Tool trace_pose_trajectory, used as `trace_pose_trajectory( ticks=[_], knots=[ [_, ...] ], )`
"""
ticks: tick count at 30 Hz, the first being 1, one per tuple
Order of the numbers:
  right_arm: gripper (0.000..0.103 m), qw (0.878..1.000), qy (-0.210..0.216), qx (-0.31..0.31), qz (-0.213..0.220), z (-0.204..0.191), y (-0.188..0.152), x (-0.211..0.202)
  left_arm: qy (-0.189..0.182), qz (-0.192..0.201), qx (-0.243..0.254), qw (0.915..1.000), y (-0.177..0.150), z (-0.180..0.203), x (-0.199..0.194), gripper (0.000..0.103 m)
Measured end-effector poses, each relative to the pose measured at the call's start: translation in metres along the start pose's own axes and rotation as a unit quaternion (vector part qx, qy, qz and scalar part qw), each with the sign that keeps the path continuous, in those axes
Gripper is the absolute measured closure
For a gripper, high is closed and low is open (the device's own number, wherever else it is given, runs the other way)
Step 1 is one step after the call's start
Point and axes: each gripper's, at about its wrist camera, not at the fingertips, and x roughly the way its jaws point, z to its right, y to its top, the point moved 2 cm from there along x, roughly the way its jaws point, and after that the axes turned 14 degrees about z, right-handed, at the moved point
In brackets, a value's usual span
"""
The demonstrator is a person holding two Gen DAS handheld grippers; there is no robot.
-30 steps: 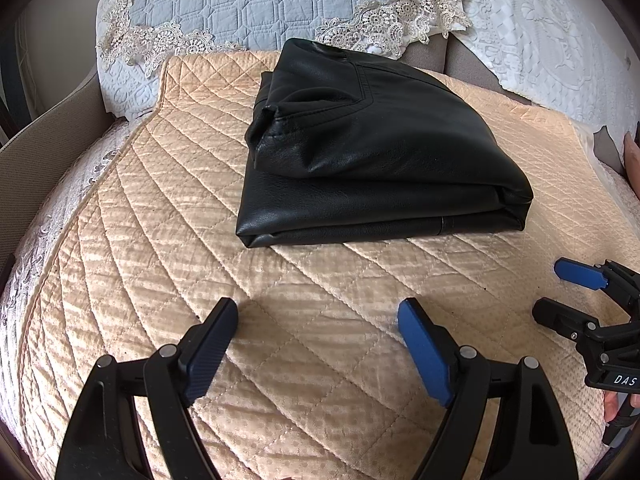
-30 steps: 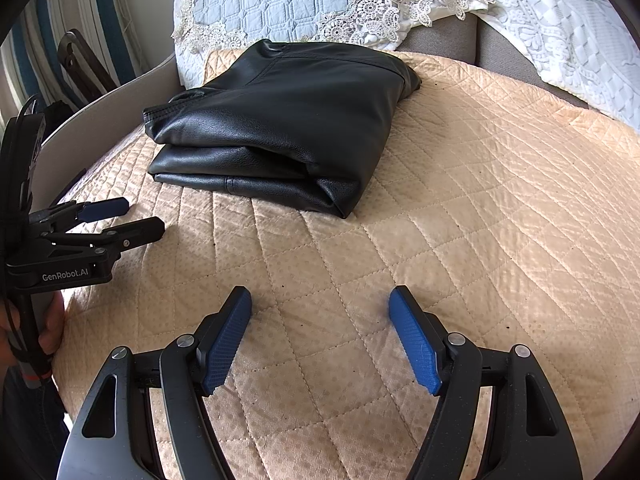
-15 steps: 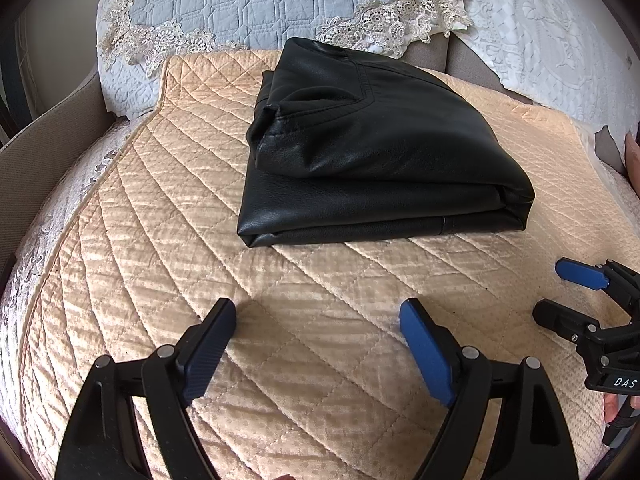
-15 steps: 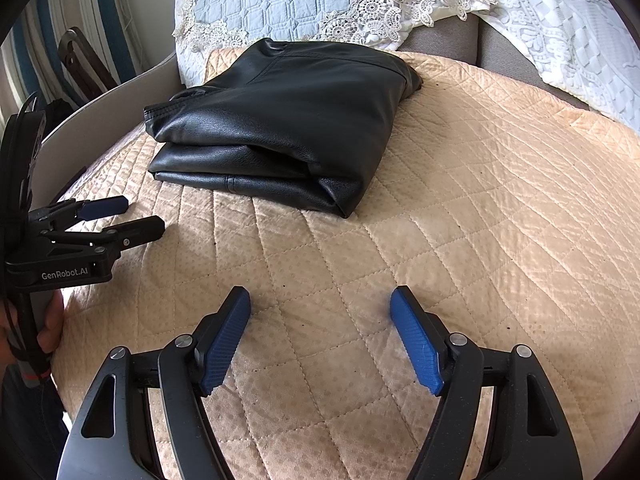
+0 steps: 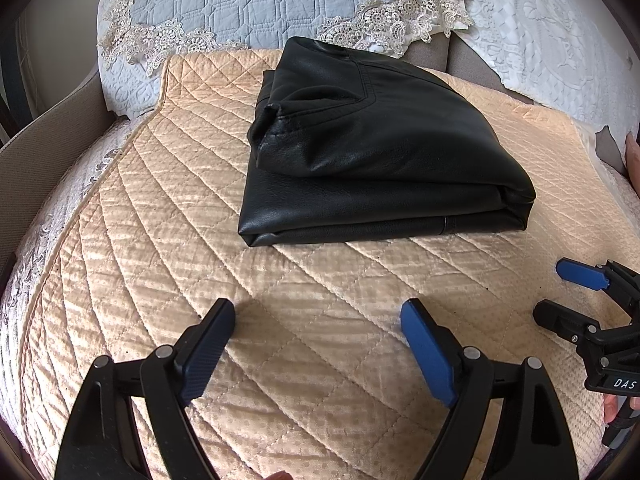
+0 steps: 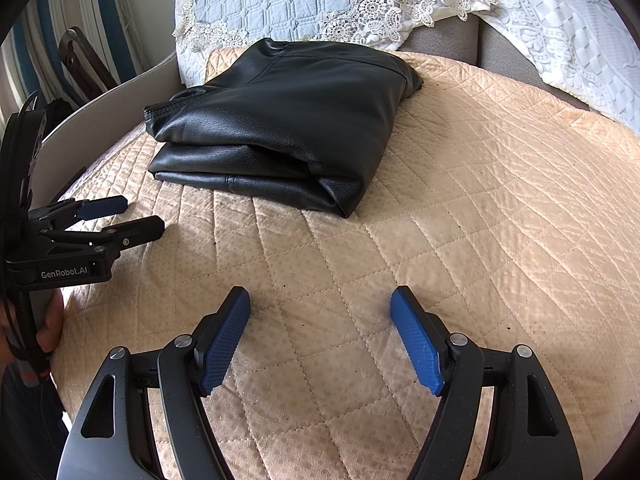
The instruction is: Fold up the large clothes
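Observation:
A black leather garment (image 5: 376, 152) lies folded in a thick rectangular bundle on the peach quilted cover (image 5: 168, 248); it also shows in the right wrist view (image 6: 280, 120). My left gripper (image 5: 318, 322) is open and empty, low over the cover in front of the bundle. My right gripper (image 6: 320, 308) is open and empty, also short of the bundle. Each gripper shows in the other's view: the right one (image 5: 560, 294) at the right edge, the left one (image 6: 138, 214) at the left edge.
A blue quilted pillow with lace trim (image 5: 280, 0) and a white lace cover (image 5: 560, 32) lie behind the garment. A grey padded side wall (image 5: 48, 148) borders the left. Striped fabric and a dark frame (image 6: 80, 64) stand beyond it.
Both grippers have drawn back very slightly. The garment has not moved.

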Motion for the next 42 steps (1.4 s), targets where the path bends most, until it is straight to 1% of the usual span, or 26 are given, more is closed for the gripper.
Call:
trace_pose_trajectory(
  ticks=[27, 36, 42],
  knots=[
    [0.029, 1.0, 0.0, 0.001, 0.0, -0.0001, -0.0003, 0.0, 0.002, -0.001, 0.002, 1.0, 0.0001, 0.0002, 0.0007, 0.015],
    [0.028, 1.0, 0.0, 0.001, 0.0, -0.0002, -0.0004, 0.0001, 0.003, -0.005, 0.0, 1.0, -0.0016, -0.0035, 0.0025, 0.012],
    [0.028, 1.0, 0.0, 0.001, 0.0, -0.0001, -0.0004, 0.0001, 0.002, -0.006, 0.0, 1.0, -0.0013, -0.0041, 0.0029, 0.012]
  ],
)
